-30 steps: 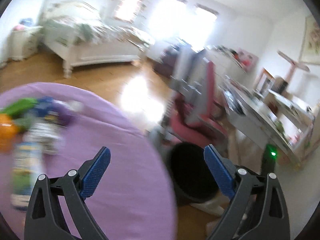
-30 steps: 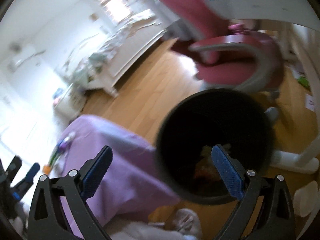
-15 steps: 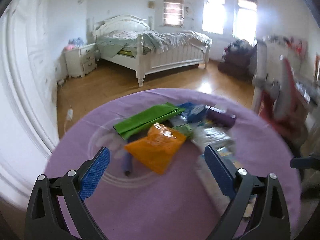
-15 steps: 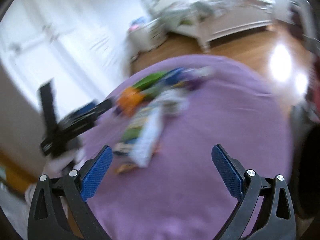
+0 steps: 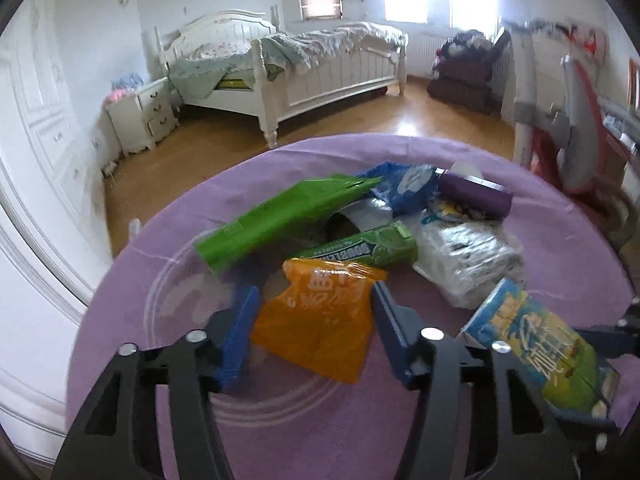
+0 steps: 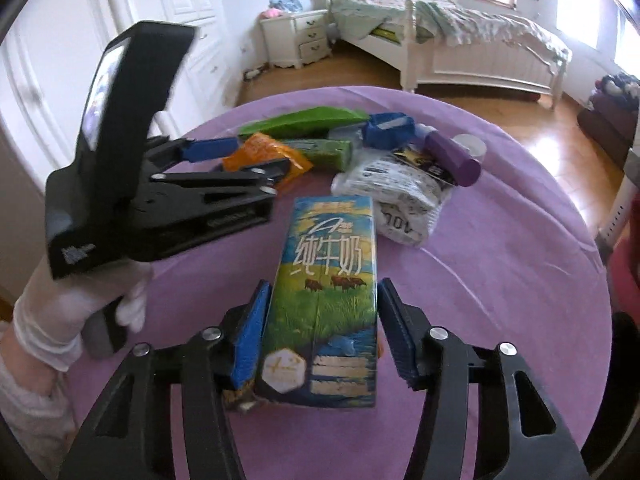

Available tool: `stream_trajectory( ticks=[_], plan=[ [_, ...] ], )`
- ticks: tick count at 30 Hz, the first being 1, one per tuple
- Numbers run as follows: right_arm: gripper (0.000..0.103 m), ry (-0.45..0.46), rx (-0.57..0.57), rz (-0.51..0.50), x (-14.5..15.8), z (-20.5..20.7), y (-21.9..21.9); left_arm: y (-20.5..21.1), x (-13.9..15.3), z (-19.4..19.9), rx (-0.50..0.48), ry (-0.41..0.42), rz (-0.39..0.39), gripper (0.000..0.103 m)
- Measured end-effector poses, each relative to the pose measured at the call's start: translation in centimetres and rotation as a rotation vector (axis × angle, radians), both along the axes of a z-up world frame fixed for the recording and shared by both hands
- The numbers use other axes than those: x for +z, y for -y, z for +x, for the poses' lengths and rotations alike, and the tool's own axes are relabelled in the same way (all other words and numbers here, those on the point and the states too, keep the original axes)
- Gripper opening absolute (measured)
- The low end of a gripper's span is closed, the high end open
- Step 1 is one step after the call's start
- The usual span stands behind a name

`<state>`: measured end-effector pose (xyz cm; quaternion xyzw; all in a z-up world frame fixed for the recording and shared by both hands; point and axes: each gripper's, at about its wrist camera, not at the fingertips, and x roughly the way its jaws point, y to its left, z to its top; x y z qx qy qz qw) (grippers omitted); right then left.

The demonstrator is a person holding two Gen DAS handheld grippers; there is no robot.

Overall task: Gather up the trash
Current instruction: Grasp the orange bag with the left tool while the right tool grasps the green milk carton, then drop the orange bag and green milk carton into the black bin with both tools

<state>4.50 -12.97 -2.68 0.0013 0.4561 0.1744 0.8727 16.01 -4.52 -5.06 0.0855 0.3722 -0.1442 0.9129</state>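
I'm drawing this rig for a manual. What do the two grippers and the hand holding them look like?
Both grippers, the left gripper and the right gripper, have black skeletal fingers with cut-out slots, silver rivets and ribbed blue pads. The left one carries a tall black block with a glossy face and small white print. The left hand wears a white glove over a pale sleeve.

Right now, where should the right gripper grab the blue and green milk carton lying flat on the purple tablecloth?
Grip the blue and green milk carton across its two long side faces near the close end, coming from above; it lies lengthwise between the right gripper pads, narrow enough to fit.
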Motion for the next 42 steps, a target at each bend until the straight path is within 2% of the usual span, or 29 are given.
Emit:
stream_trajectory(
  ticks=[4, 9, 12, 16, 20, 28, 35, 42],
  plan=[
    [0.050, -0.013, -0.010, 0.087, 0.2, -0.5, 1.8, -1.2, 0.7, -1.7, 0.016, 0.006, -0.083, 0.048],
    [0.050, -0.012, -0.043, 0.313, 1.9, -2.1, 5.7, -2.0, 2.9, -5.0, 0.023, 0.042, -0.198, 0.048],
    [0.050, 0.008, -0.081, 0.430, 3.3, -3.4, 8.6, -1.3, 4.4, -7.0, 0.002, 0.058, -0.240, 0.048],
    [0.050, 0.061, -0.154, 0.516, 5.1, -5.3, 12.8, 1.4, 6.3, -9.3, -0.062, 0.072, -0.275, 0.048],
    [0.050, 0.105, -0.226, 0.553, 6.1, -7.3, 16.8, 5.5, 7.4, -10.8, -0.145, 0.054, -0.323, 0.048],
    [0.050, 0.181, -0.394, 0.587, 6.4, -9.9, 25.3, 15.3, 7.8, -12.7, -0.305, 0.025, -0.347, 0.048],
    [0.050, 0.222, -0.561, 0.613, 4.7, -12.4, 33.5, 23.2, 6.5, -13.0, -0.419, -0.036, -0.351, 0.048],
    [0.050, 0.227, -0.689, 0.628, 2.1, -14.9, 39.8, 28.9, 5.6, -13.9, -0.517, -0.074, -0.309, 0.048]
  ],
)
